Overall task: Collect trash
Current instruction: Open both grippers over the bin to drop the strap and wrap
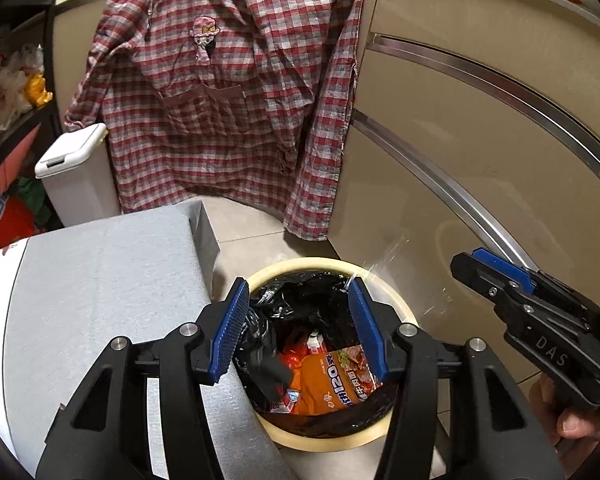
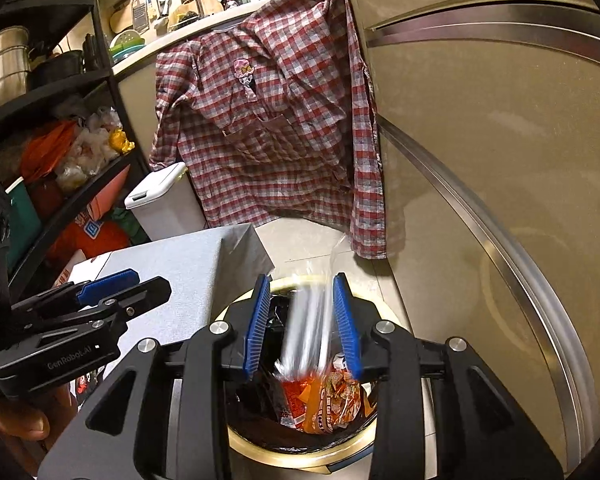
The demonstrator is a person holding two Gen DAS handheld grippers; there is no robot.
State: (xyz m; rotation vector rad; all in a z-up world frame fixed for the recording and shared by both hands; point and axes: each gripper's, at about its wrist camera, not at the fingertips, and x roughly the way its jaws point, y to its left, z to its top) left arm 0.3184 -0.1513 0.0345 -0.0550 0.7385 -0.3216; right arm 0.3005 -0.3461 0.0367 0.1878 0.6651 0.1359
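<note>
Blue ribbed pads of the left gripper (image 1: 298, 330) stand apart over the mouth of the round bin (image 1: 400, 312), with nothing pressed between them. Below them, inside the black liner (image 1: 300, 292), lie an orange snack wrapper (image 1: 336, 388) and other red and white packets. The left pad overlaps the bin's near-left rim, where the bin sits just beside the grey-topped box (image 1: 112, 288); that box edge closes off the left side.

From the right wrist view, the right gripper (image 2: 302, 326) also hangs over the bin (image 2: 300, 460), jaws parted to a moderate gap. Between its pads a clear plastic wrapper (image 2: 308, 320) shows as a blurred streak, touching neither pad that I can tell, its lower end at the packets (image 2: 324, 396) in the bin. The left gripper (image 2: 112, 292) appears at the left of this view, above the grey box (image 2: 188, 264).

Right of the bin a beige cabinet front (image 1: 480, 152) with metal trim strips stands close. Beyond the bin a patch of tiled floor (image 1: 252, 228) lies open, ending at a hanging checked shirt (image 1: 228, 112) and a white lidded bin (image 1: 76, 172). A cluttered black shelf (image 2: 52, 140) fills the far left.
</note>
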